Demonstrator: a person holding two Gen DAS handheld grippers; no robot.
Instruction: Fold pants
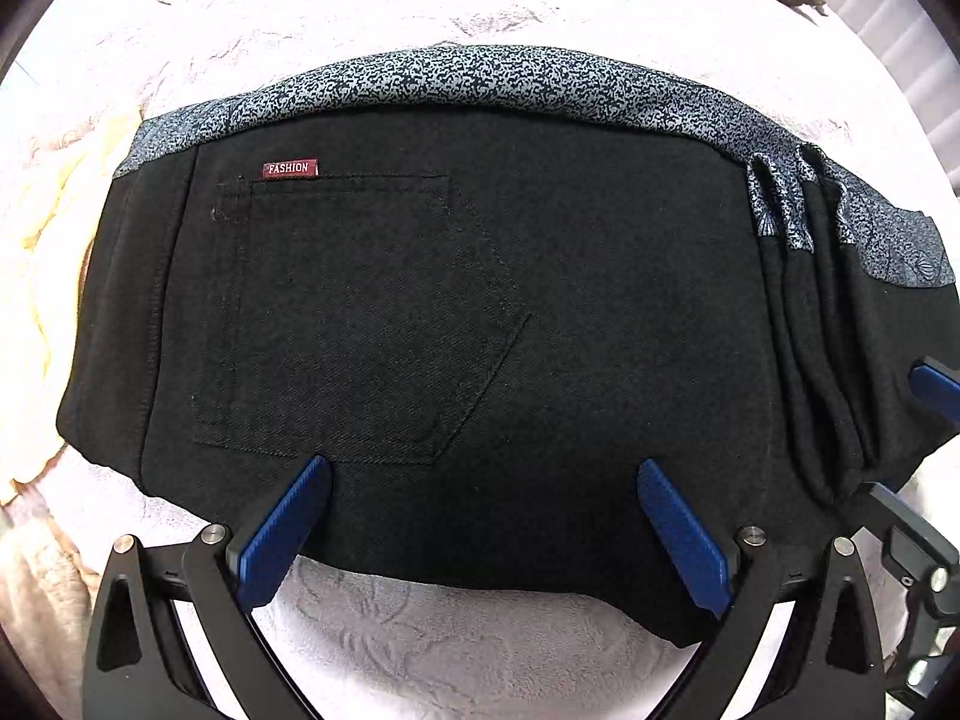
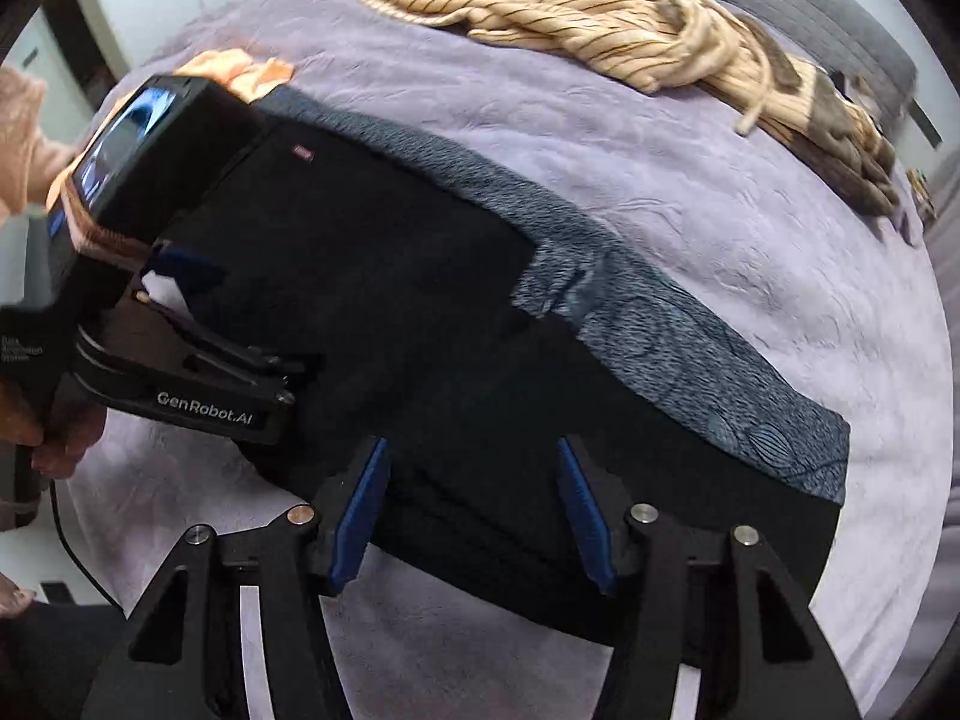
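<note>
**Left wrist view: folded pants lie flat, both grippers spread wide and empty**

Left wrist view, read from left to right: a yellow cloth [image 1: 36, 252] is seen at nine o'clock on the pale embossed bedcover [image 1: 480, 618]. The black pants [image 1: 480, 312] are laid folded across the middle of the frame, a red FASHION label [image 1: 290, 168] stitched at ten o'clock above a back pocket [image 1: 360, 324]. A speckled grey lining [image 1: 480, 78] is turned out along the twelve o'clock edge. Stacked fold layers [image 1: 816, 330] are bunched at three o'clock. The left gripper [image 1: 480, 480] is held at six o'clock over the near hem, its blue pads [image 1: 282, 534] spread wide, nothing clamped between them. Part of the other tool is glimpsed at four o'clock.

Right wrist view, likewise left to right: a person's hand [image 2: 54, 432] is seen at nine o'clock around the handle of the left gripper [image 2: 288, 378], whose jaws cannot be read from here. The pants [image 2: 420, 330] run from ten o'clock down to four o'clock, the grey lining [image 2: 690, 360] along their far edge. The right gripper [image 2: 474, 468] is held at six o'clock above the near fold, its pads [image 2: 360, 510] set well apart with no cloth gripped. A striped tan garment [image 2: 570, 18] is heaped at one o'clock on the bedcover [image 2: 780, 210].
</note>
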